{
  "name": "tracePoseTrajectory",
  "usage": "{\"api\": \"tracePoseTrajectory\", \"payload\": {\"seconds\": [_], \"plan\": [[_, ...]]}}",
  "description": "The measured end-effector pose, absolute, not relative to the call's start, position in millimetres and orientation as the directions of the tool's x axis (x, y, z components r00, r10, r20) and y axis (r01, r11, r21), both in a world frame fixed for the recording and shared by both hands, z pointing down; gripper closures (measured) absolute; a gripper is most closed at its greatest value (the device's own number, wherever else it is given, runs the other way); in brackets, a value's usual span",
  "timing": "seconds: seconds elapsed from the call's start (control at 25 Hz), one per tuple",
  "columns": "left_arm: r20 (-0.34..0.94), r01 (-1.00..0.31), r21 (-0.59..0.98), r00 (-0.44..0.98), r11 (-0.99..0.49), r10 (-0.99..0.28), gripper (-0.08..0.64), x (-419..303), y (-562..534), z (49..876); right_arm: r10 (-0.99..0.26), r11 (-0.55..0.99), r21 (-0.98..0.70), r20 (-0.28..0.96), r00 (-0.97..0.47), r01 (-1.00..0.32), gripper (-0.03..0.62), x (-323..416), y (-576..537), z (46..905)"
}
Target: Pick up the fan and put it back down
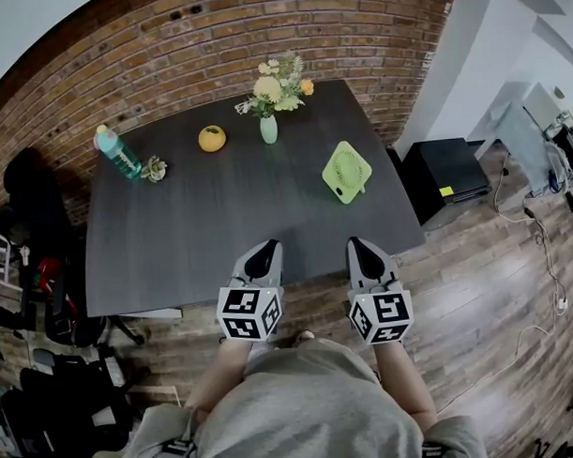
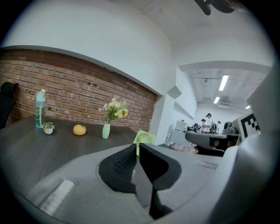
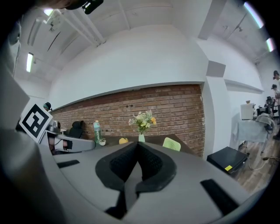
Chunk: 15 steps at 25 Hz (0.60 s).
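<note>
Jaws on both grippers were pressed together, pad against pad, with nothing between them. The left gripper (image 1: 265,250) and the right gripper (image 1: 360,247) were held side by side, apart from each other, with their tips over the near edge of the dark table (image 1: 203,245). Both pointed across the table toward the brick wall. Neither touched anything on it.

The fan (image 1: 346,171), small and light green, stood on the right half of the table near its right edge. It was well apart from both grippers and nearer the right one. Beyond it, toward the wall, were a vase of flowers (image 1: 269,128), an orange fruit (image 1: 212,138), a small potted plant (image 1: 154,169) and a teal bottle (image 1: 120,152), all clear of the fan. The left gripper's own view showed the fan just past its closed tips; the right gripper's view placed it to the right of the tips.

Assessment: the pick-up had not begun, and the step in hand was the approach. The next move would call for the jaws of one gripper, most likely the right, to spread before it reached forward to the fan. The fan's thin frame should then sit squarely between the pads before they close. The fan looked light and liable to tip if nudged.
</note>
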<state>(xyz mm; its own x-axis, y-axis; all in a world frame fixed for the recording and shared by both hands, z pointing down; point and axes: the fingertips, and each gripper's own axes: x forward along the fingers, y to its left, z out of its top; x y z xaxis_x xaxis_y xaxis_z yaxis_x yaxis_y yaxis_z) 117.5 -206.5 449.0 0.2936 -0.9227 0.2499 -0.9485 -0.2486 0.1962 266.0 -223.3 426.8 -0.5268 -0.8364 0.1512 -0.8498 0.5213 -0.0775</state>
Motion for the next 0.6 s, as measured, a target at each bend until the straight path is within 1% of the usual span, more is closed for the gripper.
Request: {"api": "tracePoseTrajectory", "payload": {"seconds": [0.6], "plan": [[0.305, -0.963, 0.203, 0.235, -0.178, -0.923, 0.528, 101, -234, 469, -0.838, 0.506, -0.057, 0.203, -0.506, -0.861, 0.591, 277, -281, 448]]}}
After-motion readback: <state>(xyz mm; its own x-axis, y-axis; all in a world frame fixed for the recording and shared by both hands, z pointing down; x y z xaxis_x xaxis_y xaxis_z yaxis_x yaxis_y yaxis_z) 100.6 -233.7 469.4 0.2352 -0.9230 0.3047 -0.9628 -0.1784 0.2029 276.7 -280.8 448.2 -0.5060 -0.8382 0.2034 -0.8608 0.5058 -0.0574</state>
